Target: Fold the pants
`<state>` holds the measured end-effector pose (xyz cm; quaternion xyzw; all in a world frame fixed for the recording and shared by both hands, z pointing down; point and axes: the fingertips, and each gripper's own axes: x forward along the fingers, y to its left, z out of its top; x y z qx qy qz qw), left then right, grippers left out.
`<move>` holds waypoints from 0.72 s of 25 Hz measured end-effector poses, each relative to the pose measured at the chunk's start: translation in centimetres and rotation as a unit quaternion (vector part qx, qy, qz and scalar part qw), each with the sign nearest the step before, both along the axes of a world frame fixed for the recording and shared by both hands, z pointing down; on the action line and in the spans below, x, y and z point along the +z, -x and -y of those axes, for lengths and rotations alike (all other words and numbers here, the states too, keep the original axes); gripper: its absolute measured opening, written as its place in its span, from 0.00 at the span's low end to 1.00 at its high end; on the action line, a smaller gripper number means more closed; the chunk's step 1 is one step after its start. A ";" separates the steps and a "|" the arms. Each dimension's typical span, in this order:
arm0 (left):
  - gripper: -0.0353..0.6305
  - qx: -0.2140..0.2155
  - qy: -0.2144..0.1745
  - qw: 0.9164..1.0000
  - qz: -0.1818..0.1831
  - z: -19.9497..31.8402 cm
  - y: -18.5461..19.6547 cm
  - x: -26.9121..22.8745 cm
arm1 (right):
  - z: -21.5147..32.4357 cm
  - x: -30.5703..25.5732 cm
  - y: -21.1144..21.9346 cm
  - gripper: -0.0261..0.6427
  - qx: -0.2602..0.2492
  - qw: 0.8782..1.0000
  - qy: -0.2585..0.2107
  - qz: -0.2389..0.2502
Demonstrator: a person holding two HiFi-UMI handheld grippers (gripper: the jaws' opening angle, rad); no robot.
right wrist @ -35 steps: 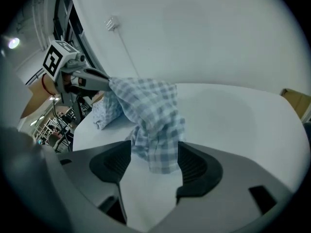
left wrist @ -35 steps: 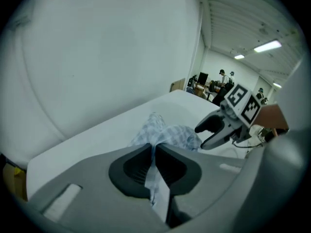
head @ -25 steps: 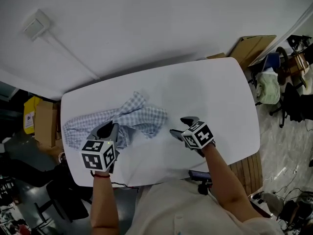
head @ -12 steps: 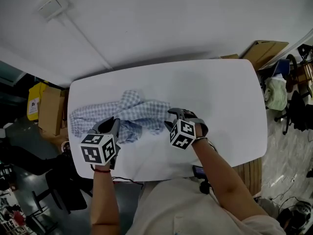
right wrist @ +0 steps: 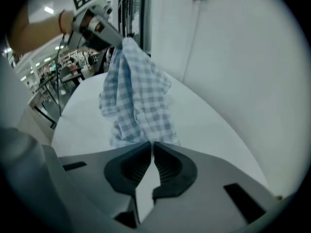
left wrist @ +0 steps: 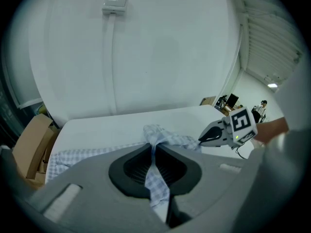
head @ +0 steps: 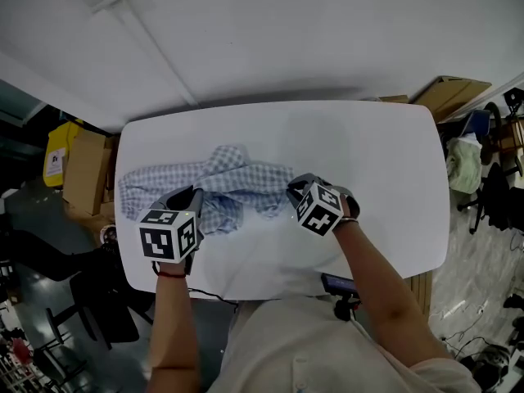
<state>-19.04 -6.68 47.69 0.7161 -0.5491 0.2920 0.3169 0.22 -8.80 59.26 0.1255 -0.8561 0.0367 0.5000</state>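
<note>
presently, left tool (left wrist: 153,149) is clamping a bunched fold of the pants (left wrist: 167,139). right tool (right wrist: 151,145), jaws having just been closing, is appearing to nip their near edge. the cloth is lying crumpled across the counter (head: 368,162) and is looking light, limp and likely to sag, so edges are offering the best holds.

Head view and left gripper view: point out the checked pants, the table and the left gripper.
checked pants (head: 246,182), head view, middle of the bunched cloth.
table (head: 377,162), head view, bare top to the right of the pants.
left gripper (left wrist: 153,147), left gripper view, between its fingertips, shut on the pants.
</note>
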 end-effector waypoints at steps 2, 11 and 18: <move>0.10 -0.006 0.003 1.000 -0.005 0.0 0.5 0.2 | 0.4 -1.3 -0.5 0.09 0.020 0.998 0.044 0.033; 0.10 -0.009 0.001 0.998 -0.057 0.4 0.6 -0.7 | 4.9 -10.6 -3.6 0.08 -0.028 0.999 -0.025 0.004; 0.10 0.048 -0.010 0.994 -0.094 1.8 -5.4 -2.6 | 11.4 -19.5 -8.3 0.08 0.017 0.975 -0.222 -0.005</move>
